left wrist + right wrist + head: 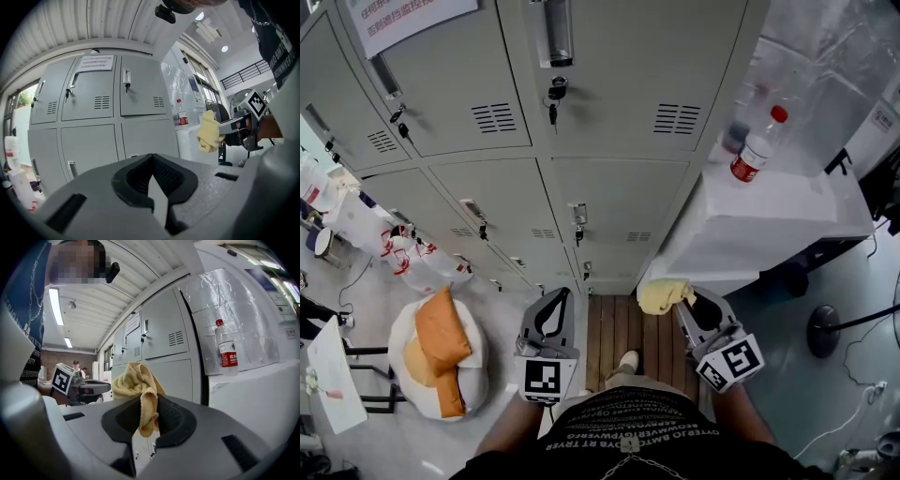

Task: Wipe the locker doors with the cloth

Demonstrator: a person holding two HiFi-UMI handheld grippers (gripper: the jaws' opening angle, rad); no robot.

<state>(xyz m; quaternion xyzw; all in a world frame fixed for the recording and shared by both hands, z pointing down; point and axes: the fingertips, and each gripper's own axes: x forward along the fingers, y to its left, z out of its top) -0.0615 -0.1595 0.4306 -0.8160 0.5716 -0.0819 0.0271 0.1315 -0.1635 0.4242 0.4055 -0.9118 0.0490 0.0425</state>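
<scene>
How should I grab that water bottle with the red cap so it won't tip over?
Probably around its round body at the red label, coming in level from the open front. The bottle stands upright on the white cabinet, with a plastic sheet close behind, so the front looks like the free way in.

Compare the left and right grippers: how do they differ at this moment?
The left gripper has its fingers together on nothing; the right gripper pinches the cloth. The left gripper is before the lockers; the right gripper is nearer the white counter. Both are shut and off the lockers.
</scene>
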